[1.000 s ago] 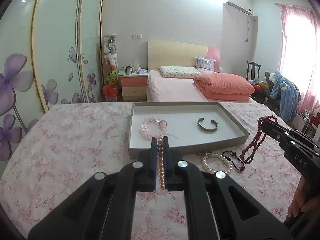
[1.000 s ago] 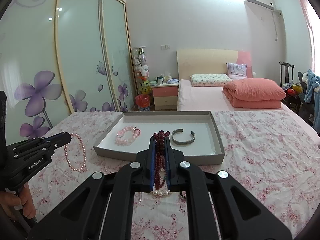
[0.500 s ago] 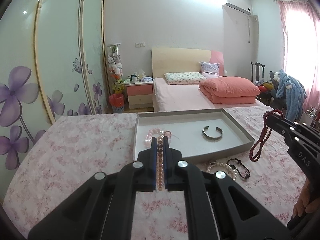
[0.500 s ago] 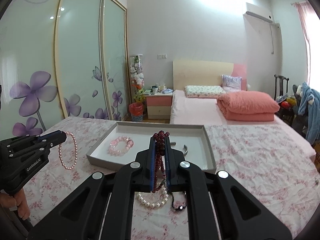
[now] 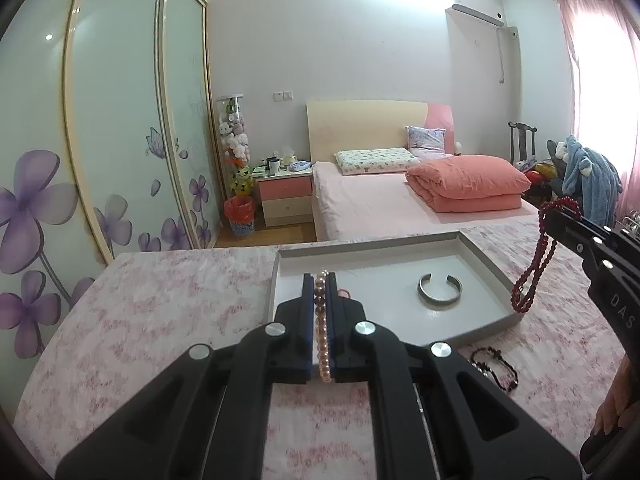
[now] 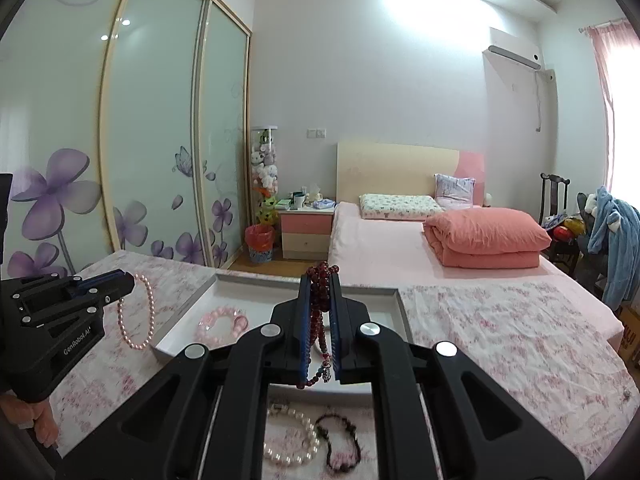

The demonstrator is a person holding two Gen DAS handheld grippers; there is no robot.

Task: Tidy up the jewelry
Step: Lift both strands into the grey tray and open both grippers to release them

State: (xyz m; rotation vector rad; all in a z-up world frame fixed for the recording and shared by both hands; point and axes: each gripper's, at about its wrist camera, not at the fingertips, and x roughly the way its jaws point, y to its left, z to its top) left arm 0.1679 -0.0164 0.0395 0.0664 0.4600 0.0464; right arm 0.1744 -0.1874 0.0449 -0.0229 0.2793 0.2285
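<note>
My left gripper (image 5: 320, 280) is shut on a pink pearl bracelet (image 5: 321, 328), which hangs as a loop (image 6: 138, 314) in the right wrist view. My right gripper (image 6: 320, 280) is shut on a dark red bead strand (image 6: 319, 308) that dangles (image 5: 534, 272) beside the tray's right wall. Both are lifted over the near edge of a shallow grey tray (image 5: 486, 260). Inside the tray lie a silver cuff bangle (image 5: 439, 293) and a pale pink bead bracelet (image 6: 221, 323). On the cloth in front of the tray rest a white pearl bracelet (image 6: 290, 438) and a black bead bracelet (image 6: 342, 442).
The tray sits on a table with a pink floral cloth (image 5: 160, 304). A hand (image 6: 38, 420) grips the left tool's handle. Behind are a pink bed (image 5: 400, 200), a nightstand (image 5: 286, 196), sliding wardrobe doors (image 5: 112, 140) and a chair with clothes (image 5: 580, 184).
Both grippers rose and advanced toward the tray with their strands. The red strand lifted clear of the cloth, away from the white pearl and black bracelets.
</note>
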